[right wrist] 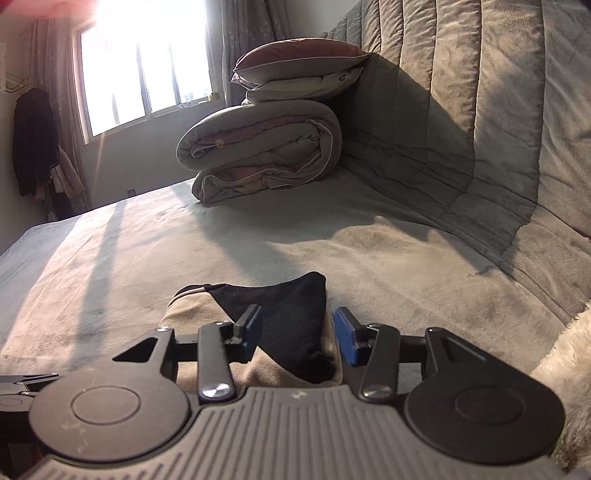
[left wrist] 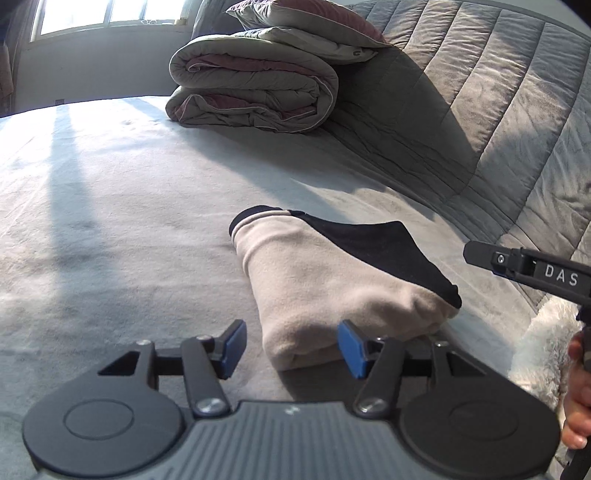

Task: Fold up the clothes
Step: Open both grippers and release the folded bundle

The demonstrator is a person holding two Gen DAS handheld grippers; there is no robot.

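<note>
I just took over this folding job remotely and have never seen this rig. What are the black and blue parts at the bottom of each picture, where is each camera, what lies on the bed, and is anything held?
There is no robot arm here. A person holds a hand gripper in each hand, and each carries a camera looking forward along its two blue-padded jaws. One picture comes from the left gripper, the other from the right gripper.

On the bed lies a folded garment, beige with a black part. At the far end a rolled quilt has pillows stacked on it.

Nothing is held. Both sets of jaws stand open, the pads not pressing the cloth. In the left view, the right gripper enters from the right edge with part of the person's hand.
</note>
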